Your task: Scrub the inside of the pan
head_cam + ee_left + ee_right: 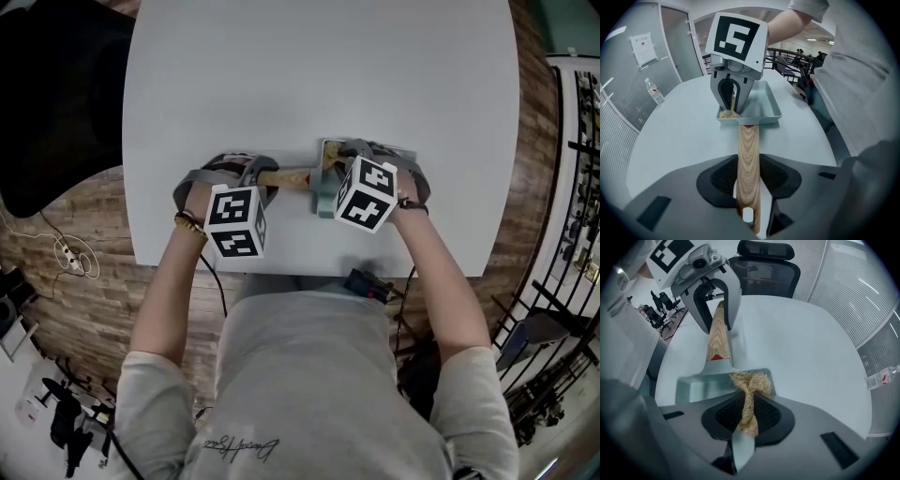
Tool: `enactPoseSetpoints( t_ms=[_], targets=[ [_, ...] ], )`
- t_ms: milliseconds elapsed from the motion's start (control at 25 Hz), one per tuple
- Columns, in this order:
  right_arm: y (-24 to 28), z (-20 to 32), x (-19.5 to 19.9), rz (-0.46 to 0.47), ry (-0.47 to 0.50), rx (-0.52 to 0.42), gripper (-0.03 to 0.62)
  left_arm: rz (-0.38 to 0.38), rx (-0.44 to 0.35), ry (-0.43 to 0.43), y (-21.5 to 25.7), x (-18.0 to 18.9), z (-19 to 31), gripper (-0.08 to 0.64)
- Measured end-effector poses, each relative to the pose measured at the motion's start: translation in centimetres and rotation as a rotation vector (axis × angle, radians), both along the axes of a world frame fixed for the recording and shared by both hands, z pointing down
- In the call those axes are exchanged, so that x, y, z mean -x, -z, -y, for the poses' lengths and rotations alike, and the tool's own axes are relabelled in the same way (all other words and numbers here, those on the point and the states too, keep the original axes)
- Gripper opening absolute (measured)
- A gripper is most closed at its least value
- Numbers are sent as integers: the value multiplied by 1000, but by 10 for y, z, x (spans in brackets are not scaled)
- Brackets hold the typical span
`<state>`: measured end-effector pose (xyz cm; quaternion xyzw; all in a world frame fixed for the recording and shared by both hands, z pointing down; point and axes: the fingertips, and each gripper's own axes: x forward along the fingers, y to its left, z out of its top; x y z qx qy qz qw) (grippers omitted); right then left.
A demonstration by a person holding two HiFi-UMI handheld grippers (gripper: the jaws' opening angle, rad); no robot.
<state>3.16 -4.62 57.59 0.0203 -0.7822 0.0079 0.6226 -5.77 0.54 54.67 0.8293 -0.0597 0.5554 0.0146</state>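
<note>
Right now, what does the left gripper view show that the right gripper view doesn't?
Only the left gripper view shows a paper notice on the glass wall and the marker cube on the right gripper. Only the right gripper view shows a black office chair beyond the table and the cube on the left gripper. Both show the pale blue-green pan, the wooden handle clamped by the left gripper, the tan scrubber pinched by the right gripper, and the white table.
</note>
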Motion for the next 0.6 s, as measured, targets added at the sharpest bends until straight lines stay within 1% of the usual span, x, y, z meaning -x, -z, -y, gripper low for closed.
enactPoseSetpoints(
  t_ms=[320, 600],
  targets=[
    [-4, -5, 3, -42, 27, -7, 69, 13, -2, 21, -4, 5, 1, 147],
    [-6, -44, -2, -74, 94, 37, 69, 19, -9, 32, -8, 8, 5, 149]
  ],
)
